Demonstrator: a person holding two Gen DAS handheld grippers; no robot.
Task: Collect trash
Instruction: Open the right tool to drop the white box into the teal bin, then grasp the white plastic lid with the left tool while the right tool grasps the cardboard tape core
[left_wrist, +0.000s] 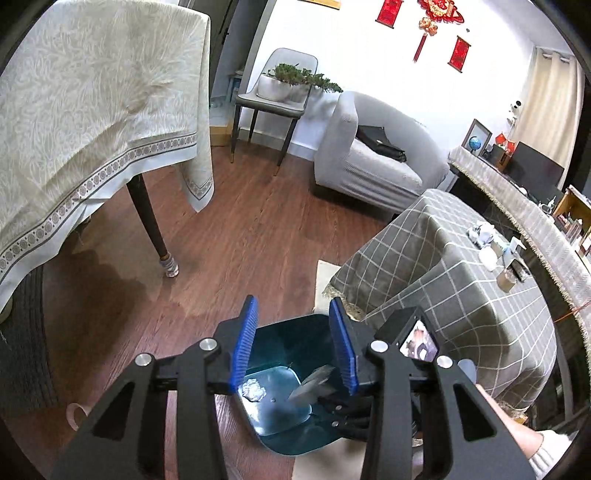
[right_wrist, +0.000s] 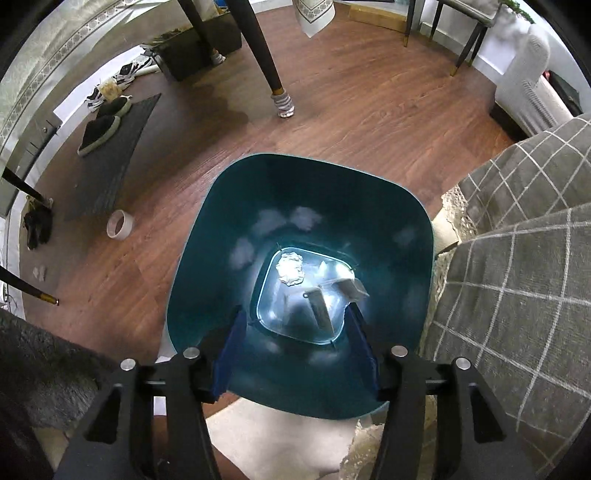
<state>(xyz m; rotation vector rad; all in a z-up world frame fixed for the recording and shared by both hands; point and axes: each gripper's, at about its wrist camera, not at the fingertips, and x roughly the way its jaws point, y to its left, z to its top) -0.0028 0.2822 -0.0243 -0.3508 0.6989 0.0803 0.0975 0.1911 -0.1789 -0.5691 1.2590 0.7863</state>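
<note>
A drop into the bin (right_wrist: 207, 236) is judged to be the step in hand. The right gripper (right_wrist: 295, 354) is held above its mouth, jaws apart and empty; a clear wrapper (right_wrist: 347, 286) and crumpled foil (right_wrist: 291, 267) lie below. The left gripper (left_wrist: 295, 347) is seen apart, nothing clamped. Next, withdrawal is called for: a draped table (right_wrist: 517, 258) crowds the right, open floor (right_wrist: 351, 110) lies ahead.

A reddish-brown wood plank floor (left_wrist: 240, 236) fills the middle; a cream patterned tablecloth (left_wrist: 96, 110) drapes at upper left, a grey fabric sofa (left_wrist: 373, 155) stands against the white wall (left_wrist: 332, 44) in the upper centre, and a grey checked tablecloth (left_wrist: 461, 280) hangs at right
</note>
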